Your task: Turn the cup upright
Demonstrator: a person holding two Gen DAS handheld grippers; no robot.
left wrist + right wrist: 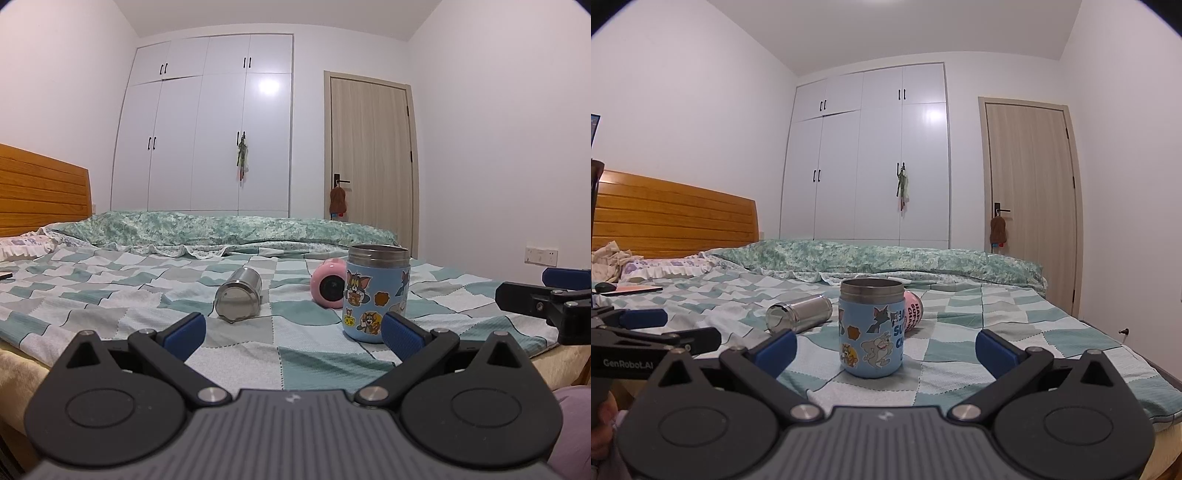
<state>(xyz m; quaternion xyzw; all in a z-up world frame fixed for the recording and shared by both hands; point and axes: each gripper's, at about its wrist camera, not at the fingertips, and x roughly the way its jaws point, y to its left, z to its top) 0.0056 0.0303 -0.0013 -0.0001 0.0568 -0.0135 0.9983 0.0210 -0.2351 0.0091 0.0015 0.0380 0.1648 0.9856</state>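
right wrist view: blue cartoon-sticker steel cup already upright on checked bedspread; right gripper and left gripper both spread wide, empty. judged finished; next, back away.

bed, blue cup, steel cup, pink cup

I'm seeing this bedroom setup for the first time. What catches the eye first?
A blue cartoon-sticker cup stands upright, mouth up, on the checked bedspread, ahead of the open right gripper. Behind it lie a steel cup on its side and a pink cup, also tipped over.
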